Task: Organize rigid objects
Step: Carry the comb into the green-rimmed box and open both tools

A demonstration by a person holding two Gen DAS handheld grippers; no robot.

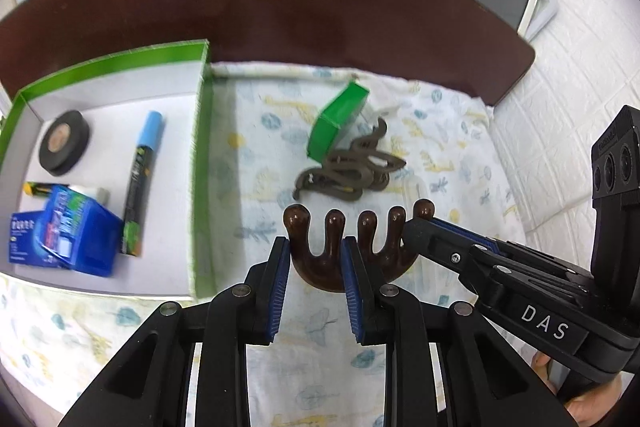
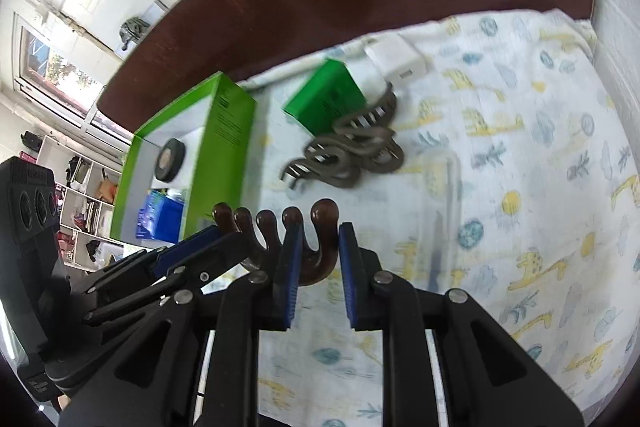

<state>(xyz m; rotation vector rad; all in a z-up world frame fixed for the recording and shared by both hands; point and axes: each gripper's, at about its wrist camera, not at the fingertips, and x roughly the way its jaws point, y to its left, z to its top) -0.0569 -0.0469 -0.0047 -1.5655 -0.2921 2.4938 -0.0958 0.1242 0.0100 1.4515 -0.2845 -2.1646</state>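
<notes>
A brown wooden massager with several knobbed prongs is held above the patterned sheet by both grippers. My left gripper is shut on its left part, blue pads pressing either side of a prong. My right gripper comes in from the right and is shut on the outer prong. In the right wrist view the right gripper clamps the rightmost prong of the massager, and the left gripper grips the other end. A green-rimmed box lies open at the left.
The box holds a black tape roll, a blue marker and a blue packet. Ahead on the sheet lie a small green box, grey-brown claw clips and a white charger. A dark headboard bounds the far side.
</notes>
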